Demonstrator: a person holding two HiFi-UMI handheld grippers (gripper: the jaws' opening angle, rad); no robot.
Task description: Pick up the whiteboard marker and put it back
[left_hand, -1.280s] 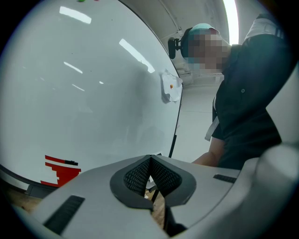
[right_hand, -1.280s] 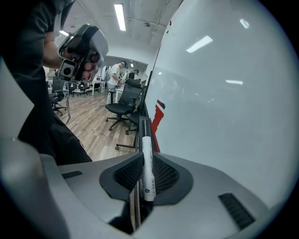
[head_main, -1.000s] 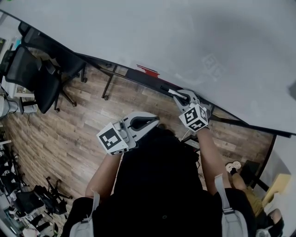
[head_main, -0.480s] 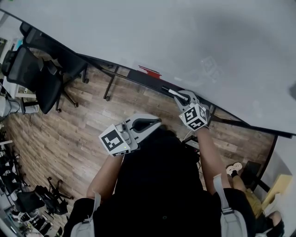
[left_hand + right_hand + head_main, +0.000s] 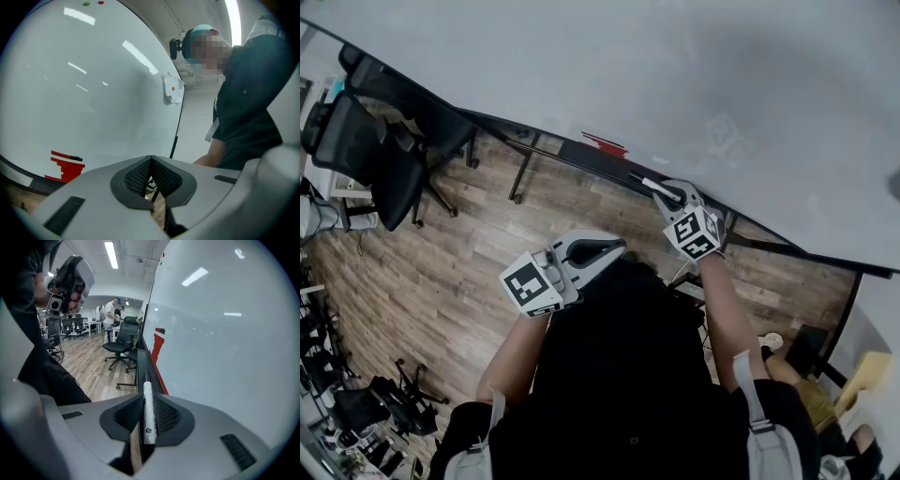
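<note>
Right gripper view: right gripper (image 5: 148,401) is clamped on the marker (image 5: 148,413). White barrel, dark tip on the end pointing away from the camera, and a small dark printed logo near the end closest to the camera, too small to read. The marker runs parallel to the whiteboard (image 5: 225,333), lined up right over the black ledge (image 5: 140,364) along the board's bottom edge; can't tell if it touches the ledge. No legible text anywhere, only the square black-and-white marker cube (image 5: 696,232) on the gripper. A red stepped shape (image 5: 157,344) sits on the board low down, further along the ledge. Facing the board stand black office chairs (image 5: 124,341) on wood flooring (image 5: 96,369), with a person (image 5: 110,310) standing behind them. Left gripper view: left gripper (image 5: 151,169) has its jaws together with nothing between them, held back from the whiteboard (image 5: 84,84) near the operator's torso; a white scrap of paper (image 5: 172,89) is stuck near the board's edge. Head view: the right gripper (image 5: 673,197) is at the board's ledge (image 5: 581,155) with the marker (image 5: 654,186) sticking out along it; the left gripper (image 5: 614,248) is well off the board.
</note>
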